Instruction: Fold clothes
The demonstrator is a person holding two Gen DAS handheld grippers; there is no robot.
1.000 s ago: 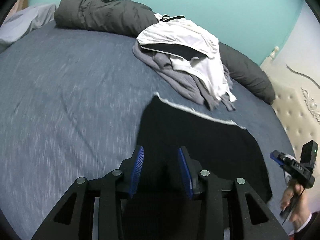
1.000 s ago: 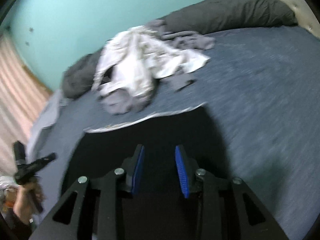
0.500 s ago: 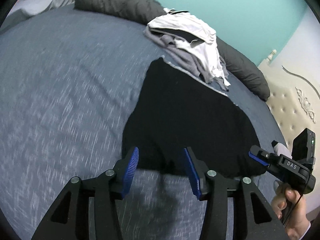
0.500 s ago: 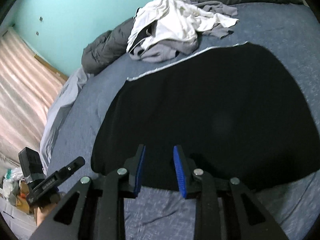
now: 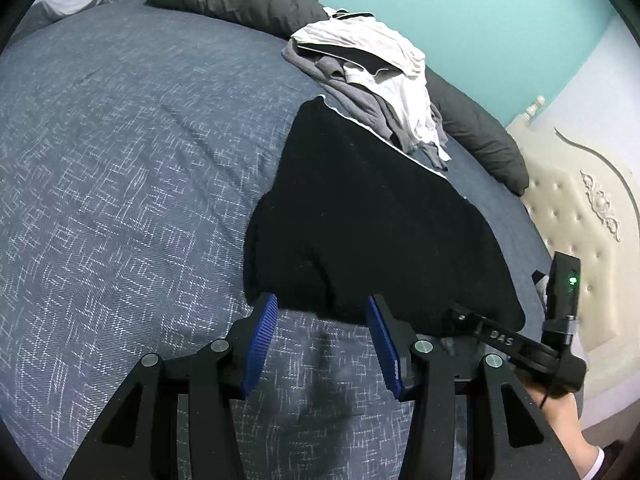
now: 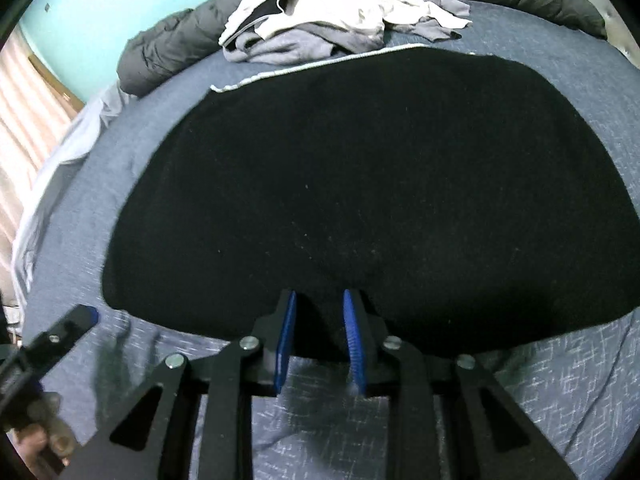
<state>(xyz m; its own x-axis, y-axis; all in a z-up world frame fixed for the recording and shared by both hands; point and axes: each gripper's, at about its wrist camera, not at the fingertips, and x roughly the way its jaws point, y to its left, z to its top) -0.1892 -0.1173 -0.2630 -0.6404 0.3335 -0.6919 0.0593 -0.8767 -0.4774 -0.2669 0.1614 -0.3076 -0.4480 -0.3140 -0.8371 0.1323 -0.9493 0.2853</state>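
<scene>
Black garment (image 6: 360, 184) — right edge cropped

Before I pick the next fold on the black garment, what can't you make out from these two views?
- Black garment: seams and sleeves unreadable in both views; uniformly dark.
- Clothes pile: piece count unclear; layers overlap, and the right wrist view crops its top.
- Right gripper: tips over the near hem; contact unclear.
- Left gripper: open, holding nothing.

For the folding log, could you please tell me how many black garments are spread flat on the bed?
1: the black garment lies flat on the blue bedspread, just ahead of both claws. The heap of white and grey clothes beyond it may hide others.
</scene>
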